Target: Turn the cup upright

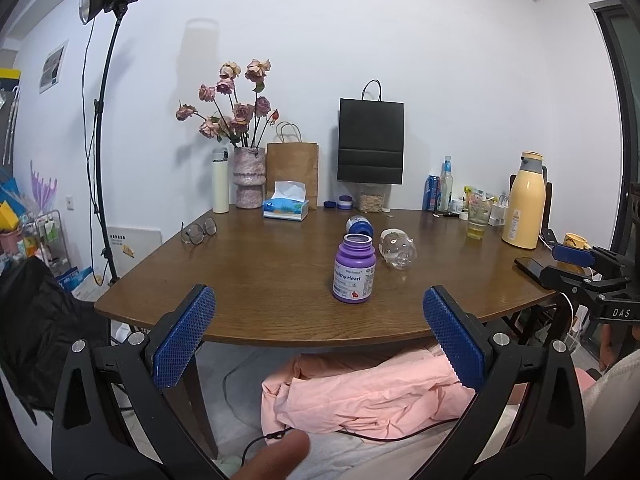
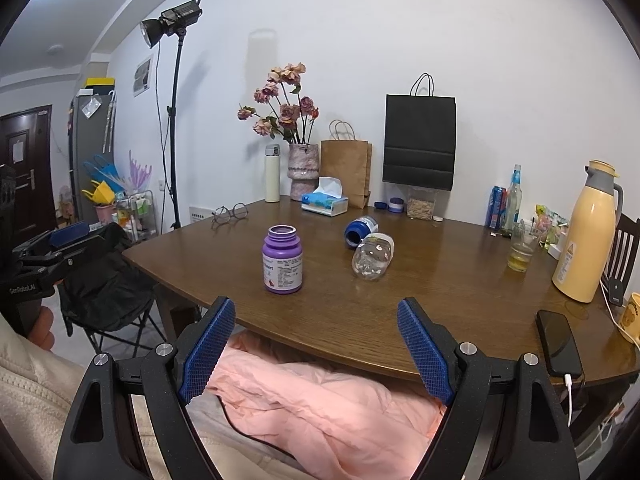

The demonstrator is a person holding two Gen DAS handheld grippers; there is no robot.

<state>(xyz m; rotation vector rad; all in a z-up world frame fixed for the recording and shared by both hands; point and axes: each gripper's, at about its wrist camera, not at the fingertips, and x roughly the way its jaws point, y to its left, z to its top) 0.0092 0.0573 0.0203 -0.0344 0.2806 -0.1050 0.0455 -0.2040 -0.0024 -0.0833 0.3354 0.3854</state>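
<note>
Both my grippers hang short of the desk's near edge, over a pink cloth (image 2: 320, 404) below. My left gripper (image 1: 320, 344) has its jaws wide apart and holds nothing; my right gripper (image 2: 316, 352) is the same, spread wide and empty. I judge they sit back like this because no reach has begun.

On the desk (image 1: 256, 280), nearest me, a purple bottle (image 1: 353, 270) stands upright with its cap off; its label reads "Healthy Heart". Just behind it, toward the right, lie two toppled containers, touching or nearly so: a clear cup (image 2: 373, 257) on its side, and a blue-and-white one (image 2: 361, 231) with its open mouth toward me. The clear cup is what I take as the task's thing, though either lying one could be meant; it is not yet upright. Being round and on its side, it may roll if nudged.

A phone (image 2: 558, 342) lies charging at the desk's right edge. Further back are glasses (image 1: 199, 231), a tissue box (image 1: 286, 208) and a yellow flask (image 1: 526, 200). The right gripper's body reads "DAS"; the left's reads "GenRobot.AI".
</note>
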